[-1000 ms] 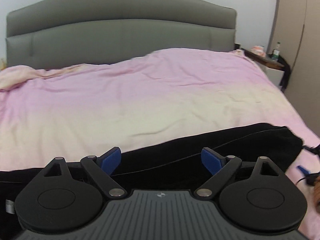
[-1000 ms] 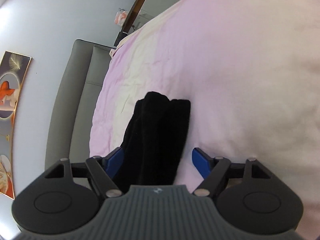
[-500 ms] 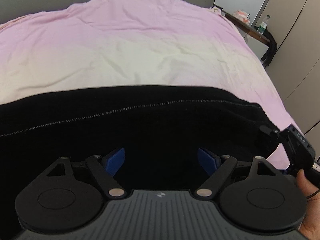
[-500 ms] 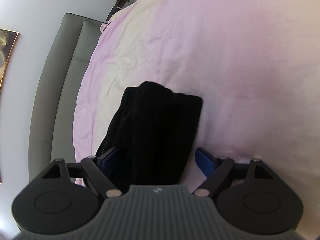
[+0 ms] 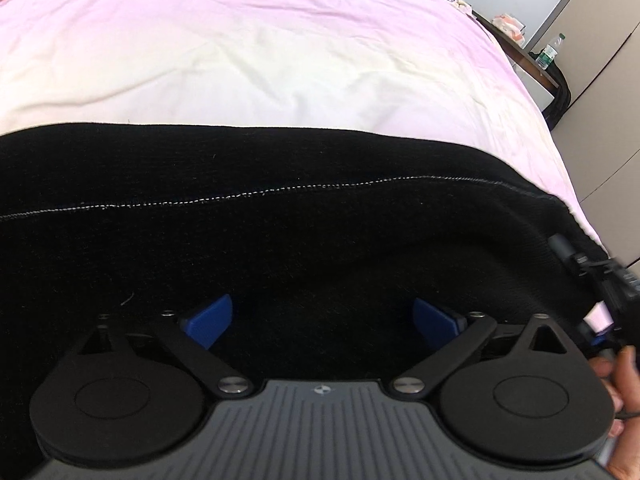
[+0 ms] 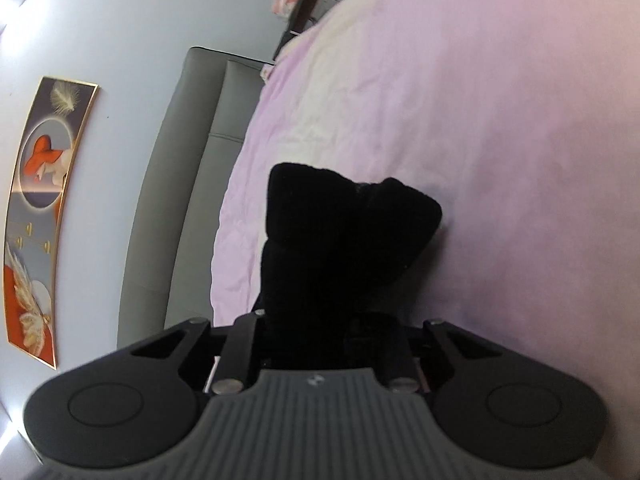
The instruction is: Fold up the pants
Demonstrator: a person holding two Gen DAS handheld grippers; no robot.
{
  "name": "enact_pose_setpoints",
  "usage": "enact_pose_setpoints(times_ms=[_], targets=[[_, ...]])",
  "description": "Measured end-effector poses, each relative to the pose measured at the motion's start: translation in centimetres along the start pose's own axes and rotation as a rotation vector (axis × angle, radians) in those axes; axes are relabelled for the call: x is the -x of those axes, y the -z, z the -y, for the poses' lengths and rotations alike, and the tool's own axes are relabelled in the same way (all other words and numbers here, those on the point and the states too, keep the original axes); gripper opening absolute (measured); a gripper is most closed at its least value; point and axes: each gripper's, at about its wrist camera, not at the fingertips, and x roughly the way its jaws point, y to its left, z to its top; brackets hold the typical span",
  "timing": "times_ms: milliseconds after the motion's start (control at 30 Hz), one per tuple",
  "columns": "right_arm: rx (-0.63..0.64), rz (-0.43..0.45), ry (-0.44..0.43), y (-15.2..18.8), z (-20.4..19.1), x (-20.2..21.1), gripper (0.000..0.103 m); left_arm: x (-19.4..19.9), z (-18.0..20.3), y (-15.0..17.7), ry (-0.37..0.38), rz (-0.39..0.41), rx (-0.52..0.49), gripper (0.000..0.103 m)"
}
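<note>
Black pants [image 5: 280, 216] lie across the near part of a pink bed sheet [image 5: 280, 48], a light stitched seam running left to right. My left gripper [image 5: 322, 318] is open, its blue pads apart just above the black cloth, holding nothing. My right gripper [image 6: 316, 332] is shut on the end of the pants [image 6: 344, 232]; the cloth bunches up from between its closed jaws, lifted off the sheet [image 6: 500, 140]. The right gripper's body and the hand holding it show at the right edge of the left wrist view [image 5: 608, 280].
A grey padded headboard [image 6: 184, 184] stands at the head of the bed, with a framed picture [image 6: 40, 216] on the wall. A bedside table with a bottle [image 5: 550, 50] and a wardrobe [image 5: 604, 80] stand beyond the bed's right side.
The right gripper has closed on the end of the pants and raised it; its blue pads are now hidden. The left gripper has moved lower over the pants, still open.
</note>
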Motion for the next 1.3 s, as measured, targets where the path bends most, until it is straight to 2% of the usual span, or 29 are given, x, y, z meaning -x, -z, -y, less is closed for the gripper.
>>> enact_pose_setpoints(times_ms=[67,167,267,333,467,600,767,867,1000,1067,1133,1200,1300], targets=[[0.14,0.037,-0.028,0.2,-3.2,0.8,0.015,0.0,-0.6,-0.1,0.011,-0.002,0.019,0.103],[0.382,0.062,-0.043,1.2,-9.0,1.7,0.015,1.1,-1.9,-0.4,0.046,0.003,0.108,0.103],[0.577,0.064,-0.08,2.8,-14.6,2.7,0.015,3.2,-4.5,-0.3,0.108,0.028,0.229,0.1],[0.693,0.055,-0.085,4.5,-18.1,2.9,0.015,4.5,-6.4,-0.2,0.106,0.038,0.281,0.1],[0.96,0.042,-0.034,10.2,-24.1,2.9,0.015,6.8,-10.1,0.2,0.082,0.06,0.306,0.1],[1.265,0.036,0.013,17.9,-27.1,1.7,0.015,9.4,-14.1,1.0,0.077,0.082,0.36,0.1],[1.669,-0.008,0.049,27.4,-27.1,0.3,0.015,11.4,-18.0,2.3,0.062,0.1,0.399,0.1],[1.916,-0.07,0.058,33.0,-24.9,-0.2,0.015,12.4,-19.8,3.2,0.048,0.113,0.418,0.1],[2.197,-0.269,0.094,38.3,-19.6,-2.6,0.016,12.9,-21.6,4.5,0.021,0.117,0.442,0.099],[2.308,-0.348,0.136,40.5,-17.3,-3.0,0.025,13.2,-21.9,4.8,0.015,0.115,0.429,0.098],[2.439,-0.28,0.154,42.2,-16.0,-2.5,0.028,13.7,-21.8,5.0,-0.007,0.125,0.401,0.097],[2.479,-0.259,0.155,42.7,-16.4,-1.8,0.033,14.3,-21.0,4.3,-0.031,0.163,0.361,0.097],[2.484,-0.259,0.114,42.0,-17.4,0.2,0.051,16.1,-19.4,3.9,-0.026,0.233,0.285,0.097]])
